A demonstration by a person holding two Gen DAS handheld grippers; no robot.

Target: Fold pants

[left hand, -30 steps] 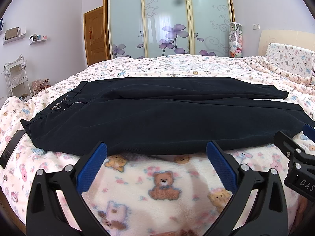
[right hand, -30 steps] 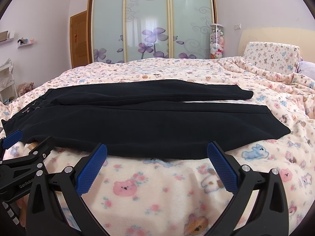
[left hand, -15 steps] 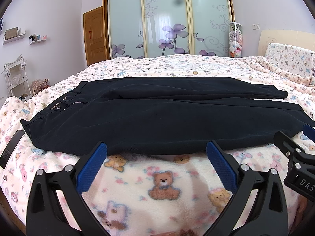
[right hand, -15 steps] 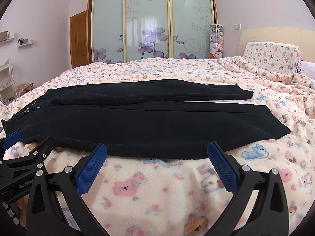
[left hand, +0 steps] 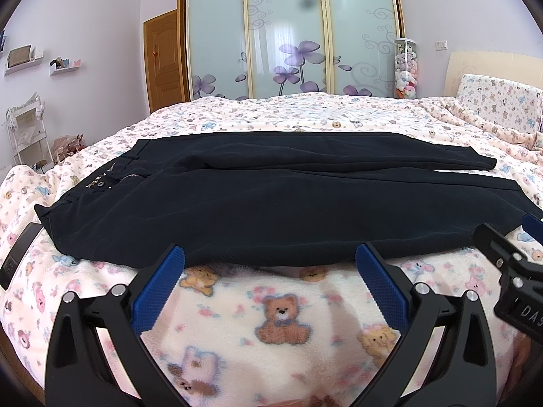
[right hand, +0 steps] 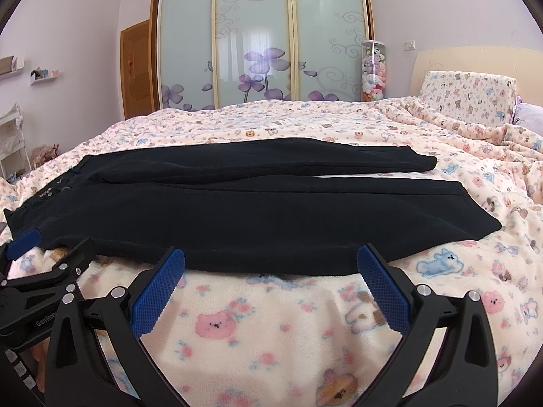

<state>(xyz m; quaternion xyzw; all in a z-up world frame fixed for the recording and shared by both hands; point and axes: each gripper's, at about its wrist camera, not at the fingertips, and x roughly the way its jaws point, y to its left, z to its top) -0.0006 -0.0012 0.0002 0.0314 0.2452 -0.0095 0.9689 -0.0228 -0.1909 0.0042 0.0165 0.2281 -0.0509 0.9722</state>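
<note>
Lying flat across the bed (left hand: 271,112), the pants (left hand: 271,203) stretch from 9 o'clock to 3 o'clock in both wrist views, waistband (left hand: 101,183) at 9 o'clock with its button and zip showing, hems toward 3 o'clock. The two legs lie side by side, the far one at 12 o'clock and the near one closest to the grippers, its long edge just beyond the blue pads. The left gripper (left hand: 269,264) hovers over the blanket (left hand: 281,315) at 6 o'clock with its jaws wide apart and nothing between them; the right gripper (right hand: 269,264) hangs likewise, jaws spread and empty, nearer the hem end. Each tool shows at the edge of the other's view. The cloth looks dark, soft and limp, probably light to middling in weight; it will likely sag and drape once lifted, so a single pinch would let the rest trail. The fleece blanket beneath may cling and drag a little. A sound hold, by this judgement, is the near leg's outer edge, one gripper toward the waistband corner and the other toward the hem (right hand: 475,217), pinching only the pants and not the blanket under them. The waistband is thicker and stiffer, so it should give a surer bite than the single-layer leg cloth.
</note>
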